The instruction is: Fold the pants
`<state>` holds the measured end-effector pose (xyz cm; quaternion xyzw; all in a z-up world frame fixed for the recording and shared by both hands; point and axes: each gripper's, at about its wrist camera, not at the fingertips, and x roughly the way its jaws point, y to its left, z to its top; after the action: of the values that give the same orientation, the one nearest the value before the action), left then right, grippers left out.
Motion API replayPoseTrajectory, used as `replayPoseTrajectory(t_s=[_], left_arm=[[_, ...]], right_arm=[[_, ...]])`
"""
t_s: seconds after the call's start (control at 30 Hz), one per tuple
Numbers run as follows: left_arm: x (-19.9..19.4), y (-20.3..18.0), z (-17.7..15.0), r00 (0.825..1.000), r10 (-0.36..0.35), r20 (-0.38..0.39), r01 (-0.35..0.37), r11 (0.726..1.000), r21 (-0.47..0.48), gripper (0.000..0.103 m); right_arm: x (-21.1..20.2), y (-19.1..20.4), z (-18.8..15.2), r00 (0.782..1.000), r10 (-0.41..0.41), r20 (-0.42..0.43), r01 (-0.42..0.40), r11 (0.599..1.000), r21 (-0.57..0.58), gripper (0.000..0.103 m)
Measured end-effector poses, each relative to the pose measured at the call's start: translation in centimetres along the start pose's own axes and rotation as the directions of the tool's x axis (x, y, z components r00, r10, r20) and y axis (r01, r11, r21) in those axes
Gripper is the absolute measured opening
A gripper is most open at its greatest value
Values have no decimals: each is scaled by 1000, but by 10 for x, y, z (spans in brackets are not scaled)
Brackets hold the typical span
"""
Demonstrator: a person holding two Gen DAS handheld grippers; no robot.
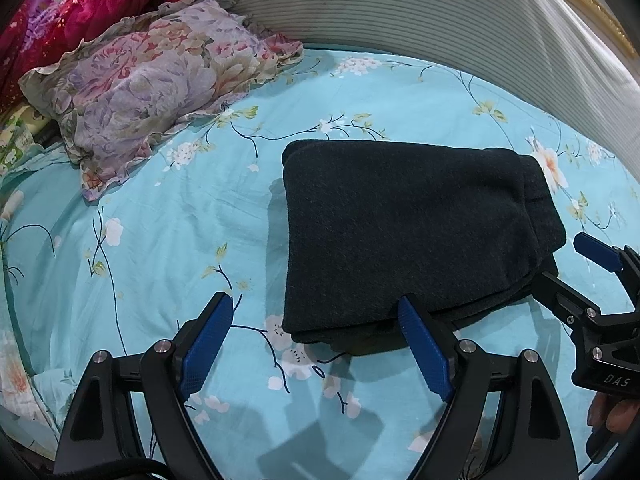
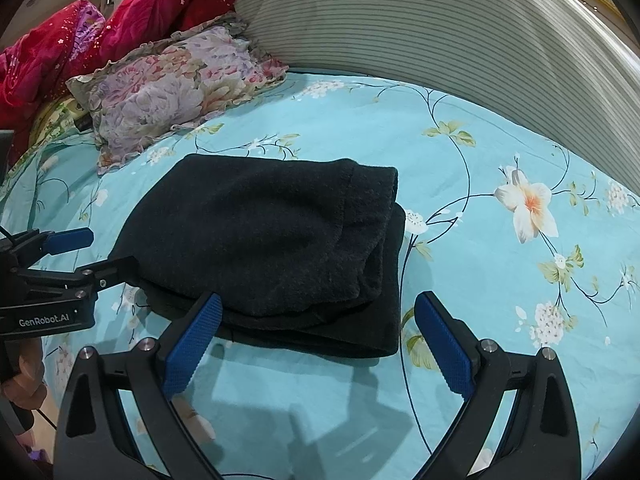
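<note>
The dark pants point(image 1: 404, 240) lie folded into a compact stack on the turquoise floral bed sheet point(image 1: 180, 220). They also show in the right wrist view point(image 2: 272, 240). My left gripper point(image 1: 316, 312) is open and empty, just in front of the stack's near left corner. My right gripper point(image 2: 320, 312) is open and empty, just in front of the stack's near right corner. The right gripper also shows at the right edge of the left wrist view point(image 1: 568, 272), and the left gripper at the left edge of the right wrist view point(image 2: 108, 248).
A floral pillow point(image 1: 160, 88) lies at the back left, with a red quilt point(image 2: 100, 28) behind it. A striped grey headboard cushion point(image 2: 460, 40) runs along the back. Bare sheet lies to the left and right of the stack.
</note>
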<state>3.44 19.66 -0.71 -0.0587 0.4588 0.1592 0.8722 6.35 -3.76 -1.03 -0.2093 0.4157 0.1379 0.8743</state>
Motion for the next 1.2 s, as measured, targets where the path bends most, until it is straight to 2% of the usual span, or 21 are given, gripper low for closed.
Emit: replayPoseTrajectory(t_s=[1.2], left_arm=[[-4, -2, -1, 1000, 7, 8, -7, 1000, 1, 85]], right_arm=[[-3, 2, 1, 1000, 2, 7, -2, 1000, 1, 97]])
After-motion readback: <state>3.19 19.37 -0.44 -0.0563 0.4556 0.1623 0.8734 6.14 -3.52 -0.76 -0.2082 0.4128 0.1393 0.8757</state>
